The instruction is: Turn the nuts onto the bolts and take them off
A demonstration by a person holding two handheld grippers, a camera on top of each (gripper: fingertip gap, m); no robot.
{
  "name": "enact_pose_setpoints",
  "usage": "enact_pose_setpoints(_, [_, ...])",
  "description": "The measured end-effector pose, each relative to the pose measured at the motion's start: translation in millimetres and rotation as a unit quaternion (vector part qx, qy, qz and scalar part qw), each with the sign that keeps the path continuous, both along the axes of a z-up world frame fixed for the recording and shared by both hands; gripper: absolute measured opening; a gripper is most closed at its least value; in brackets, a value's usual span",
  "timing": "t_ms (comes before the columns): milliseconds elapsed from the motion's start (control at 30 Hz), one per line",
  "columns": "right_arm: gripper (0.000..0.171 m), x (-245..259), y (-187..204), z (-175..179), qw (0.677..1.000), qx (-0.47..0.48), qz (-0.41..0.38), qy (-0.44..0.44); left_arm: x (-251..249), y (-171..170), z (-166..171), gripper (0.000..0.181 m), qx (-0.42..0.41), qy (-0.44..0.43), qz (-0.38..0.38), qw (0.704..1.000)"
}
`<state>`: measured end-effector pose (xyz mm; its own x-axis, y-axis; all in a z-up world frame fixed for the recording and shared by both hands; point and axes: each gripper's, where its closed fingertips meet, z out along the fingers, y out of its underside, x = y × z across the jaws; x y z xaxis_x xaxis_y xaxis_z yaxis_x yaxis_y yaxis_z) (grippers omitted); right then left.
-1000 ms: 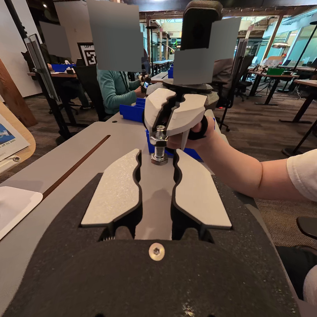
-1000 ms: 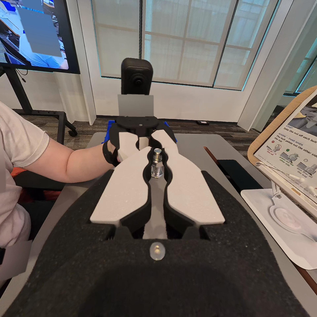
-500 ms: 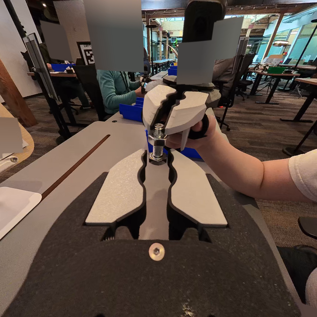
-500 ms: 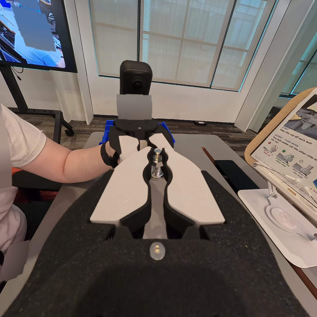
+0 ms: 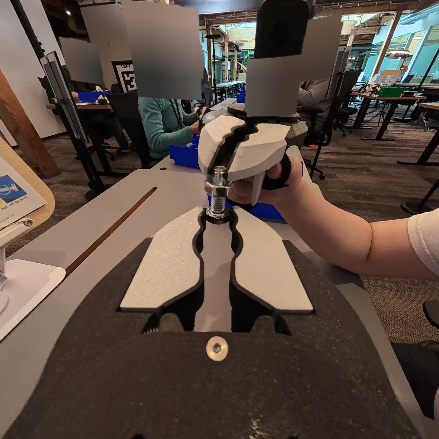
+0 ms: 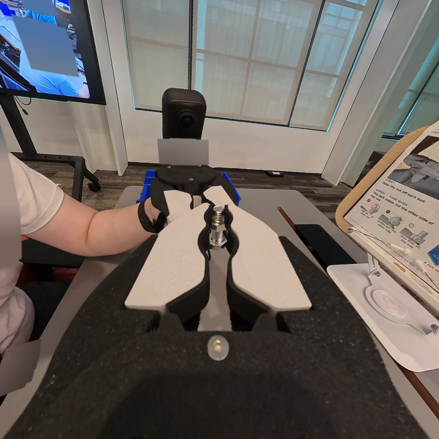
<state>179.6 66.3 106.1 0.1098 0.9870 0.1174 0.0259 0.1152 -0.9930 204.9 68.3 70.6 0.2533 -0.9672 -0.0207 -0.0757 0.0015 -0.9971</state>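
Bolt (image 5: pixel 217 198) and nut (image 5: pixel 217 186) sit upright between the two grippers above the grey desk (image 5: pixel 71 237). The left gripper (image 5: pixel 216 217) has its jaws clamped on the bolt's hex head at the bottom, the white fingers (image 5: pixel 171 256) closed around it at their tips. The right gripper (image 6: pixel 217 229) comes in from the opposite side, its jaws pinched on the nut partway up the threaded shank, with the shank's end poking out above the nut. In the left wrist view the right gripper shows tilted down over the bolt, a hand (image 5: pixel 273 190) wrapped round its handle. A blue bin (image 5: pixel 184 154) stands on the desk behind the grippers, and another blue bin (image 5: pixel 266 211) lies just beyond the bolt; their contents cannot be seen from here. A white stand (image 6: pixel 384 306) holding an instruction card (image 6: pixel 403 206) sits at the desk's edge, well apart from the bolt.
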Motion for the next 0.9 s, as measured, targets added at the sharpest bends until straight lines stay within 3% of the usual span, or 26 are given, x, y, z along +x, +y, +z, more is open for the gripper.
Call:
enact_pose_setpoints(200, [0.015, 6.5, 6.2, 5.4, 1.0, -0.007, -0.024, 0.01, -3.4, 5.8, 2.0, 0.018, 0.007, 0.005, 0.023, 1.0])
enact_pose_setpoints(267, [0.033, 13.5, 10.8, 13.5, 0.998, -0.015, -0.05, 0.024, -8.5, 13.6, 6.7, 0.018, 0.008, -0.001, 0.056, 0.998])
enact_pose_setpoints(433, [0.039, 17.8, 25.7, 20.2, 0.987, -0.02, -0.161, 0.021, -18.2, 33.9, 11.0, 0.018, 0.025, -0.003, 0.163, 0.986])
enact_pose_setpoints(533, [0.044, 3.9, 27.1, 9.3, 0.982, -0.047, -0.182, 0.001, -12.4, 34.7, 6.2, 0.018, 0.032, 0.009, 0.185, 0.982])
enact_pose_setpoints(900, [0.019, -1.8, 28.0, -1.6, 0.971, -0.063, -0.229, -0.029, -9.4, 33.7, 9.7, 0.018, 0.044, -0.003, 0.223, 0.974])
